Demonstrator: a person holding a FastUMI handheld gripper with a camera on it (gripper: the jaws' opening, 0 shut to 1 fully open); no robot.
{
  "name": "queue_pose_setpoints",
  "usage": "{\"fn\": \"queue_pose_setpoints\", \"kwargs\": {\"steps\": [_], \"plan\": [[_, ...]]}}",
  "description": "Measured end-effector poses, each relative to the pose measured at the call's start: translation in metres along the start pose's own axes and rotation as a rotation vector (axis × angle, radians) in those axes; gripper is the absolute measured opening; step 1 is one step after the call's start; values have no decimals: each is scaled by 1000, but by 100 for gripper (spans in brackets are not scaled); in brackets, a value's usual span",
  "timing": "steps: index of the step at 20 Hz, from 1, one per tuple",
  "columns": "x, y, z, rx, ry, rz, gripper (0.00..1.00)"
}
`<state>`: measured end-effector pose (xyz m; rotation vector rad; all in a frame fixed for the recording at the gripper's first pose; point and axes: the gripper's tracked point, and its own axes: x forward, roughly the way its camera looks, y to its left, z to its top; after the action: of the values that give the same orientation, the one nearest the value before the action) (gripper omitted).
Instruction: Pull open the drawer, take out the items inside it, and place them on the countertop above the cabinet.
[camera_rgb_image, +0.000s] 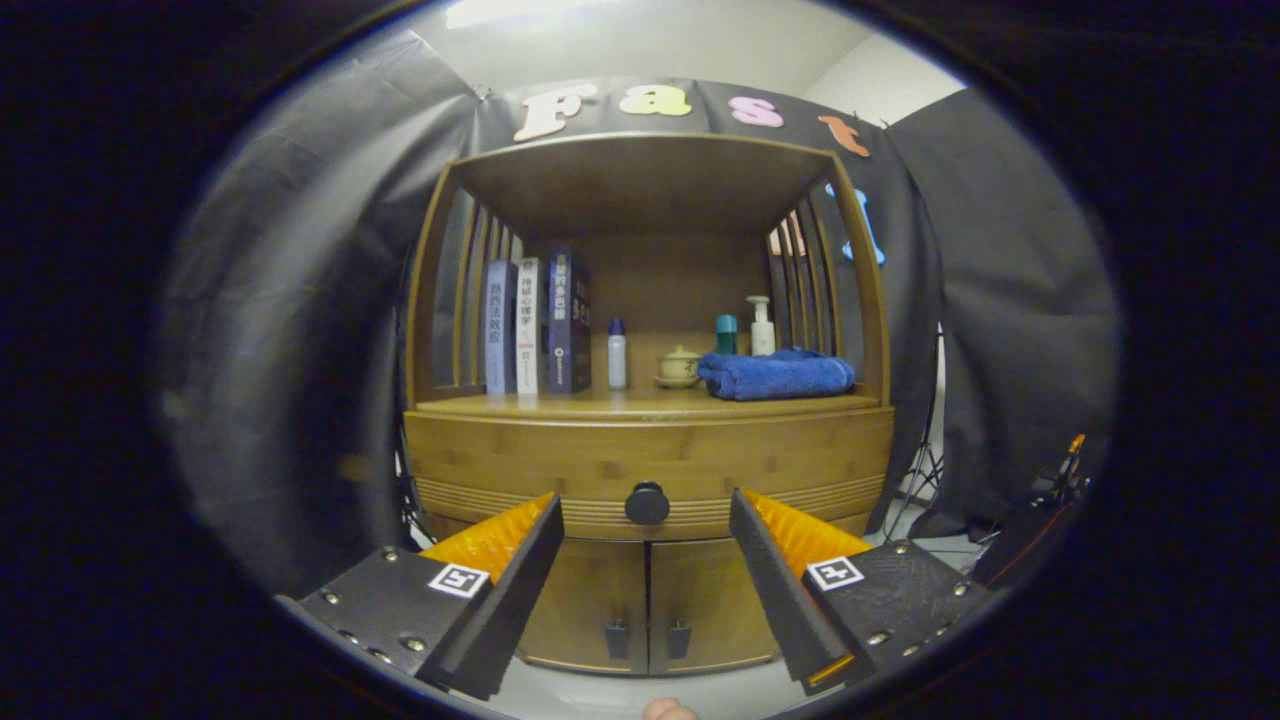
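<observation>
A: Where's the drawer right now?

B: Closed, flush in the front of the cabinet, just under the countertop. Its round knob sits at the middle of the drawer front, a little toward the lower edge.

A: And the gripper?

B: Spread wide with nothing in it. One finger shows to each side of the knob, and the knob is centred in the gap but beyond the tips, not touched. I'd say it's held that way to line up for closing on the knob before pulling.

A: Can you see what's inside?

B: No, the drawer front hides it.

A: Is there room above the knob to set things down?

B: Some. Up on the countertop, books stand to the left of the knob's line, a small bottle and a lidded cup nearly straight above it, and a folded blue towel to the right. The front strip looks bare, probably the easiest landing spot.
</observation>
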<state>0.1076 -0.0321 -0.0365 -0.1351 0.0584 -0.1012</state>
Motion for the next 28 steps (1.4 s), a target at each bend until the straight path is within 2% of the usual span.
{"fn": "queue_pose_setpoints", "kwargs": {"steps": [7, 8, 10, 12, 13, 14, 15, 16, 17, 18, 28], "plan": [[75, 1, -43, -7, 123, -12, 100], [85, 11, -45, -12, 136, 25, 92], [103, 6, -57, -53, 170, -3, 75], [116, 6, -64, -33, 196, -17, 58], [127, 6, -69, -11, 203, -21, 55], [116, 7, -63, -23, 193, -20, 44], [112, 8, -62, -21, 171, -17, 43], [113, 8, -60, -14, 148, -6, 37], [112, 9, -63, 4, 155, -2, 37], [112, 8, -62, 22, 150, 1, 27], [30, 4, -60, -5, 127, 8, 27]]}}
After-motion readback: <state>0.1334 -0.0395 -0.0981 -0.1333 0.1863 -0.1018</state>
